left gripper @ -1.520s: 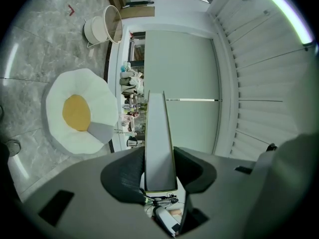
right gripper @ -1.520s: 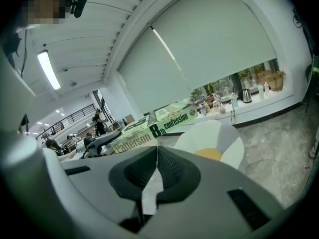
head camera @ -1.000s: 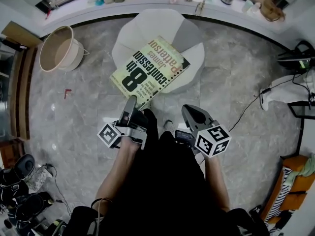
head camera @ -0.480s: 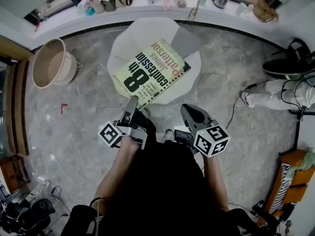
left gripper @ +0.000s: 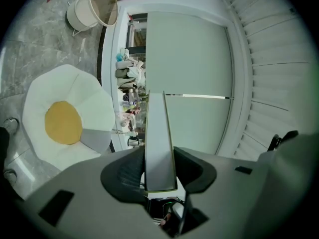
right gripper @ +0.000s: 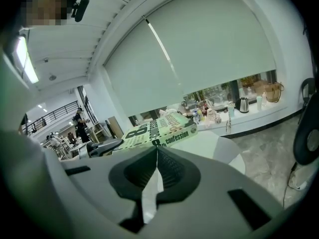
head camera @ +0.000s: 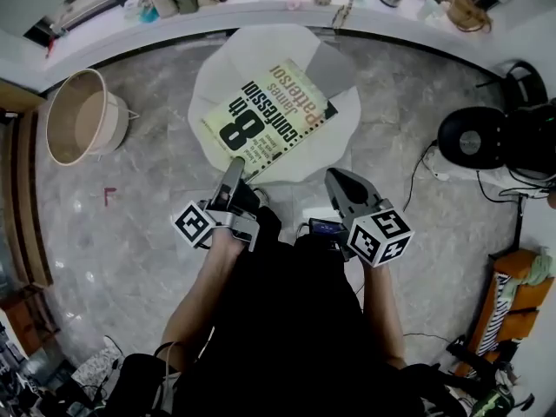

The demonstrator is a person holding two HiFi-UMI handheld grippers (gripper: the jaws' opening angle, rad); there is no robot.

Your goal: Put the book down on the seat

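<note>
A paperback book [head camera: 271, 116] with a pale green cover and a big black "8" hangs flat over the white seat [head camera: 334, 137]. My left gripper [head camera: 234, 167] is shut on the book's near corner. In the left gripper view the book [left gripper: 159, 143] runs edge-on between the pads of that gripper [left gripper: 160, 172], and the seat [left gripper: 82, 91] with its yellow centre lies below to the left. My right gripper [head camera: 337, 181] is shut and holds nothing, just short of the seat's near edge. From the right gripper [right gripper: 157, 151] view, the book [right gripper: 162, 127] shows ahead.
A tan bucket [head camera: 81, 118] stands on the marble floor to the left of the seat. A white ledge [head camera: 261, 7] with bottles and bags curves behind it. A black chair [head camera: 499, 133] and cables sit at the right. The person's dark clothing fills the near side.
The book and left gripper have moved forward, further over the seat. The right gripper moved forward beside them, still shut. At the right the black chair has come closer.
</note>
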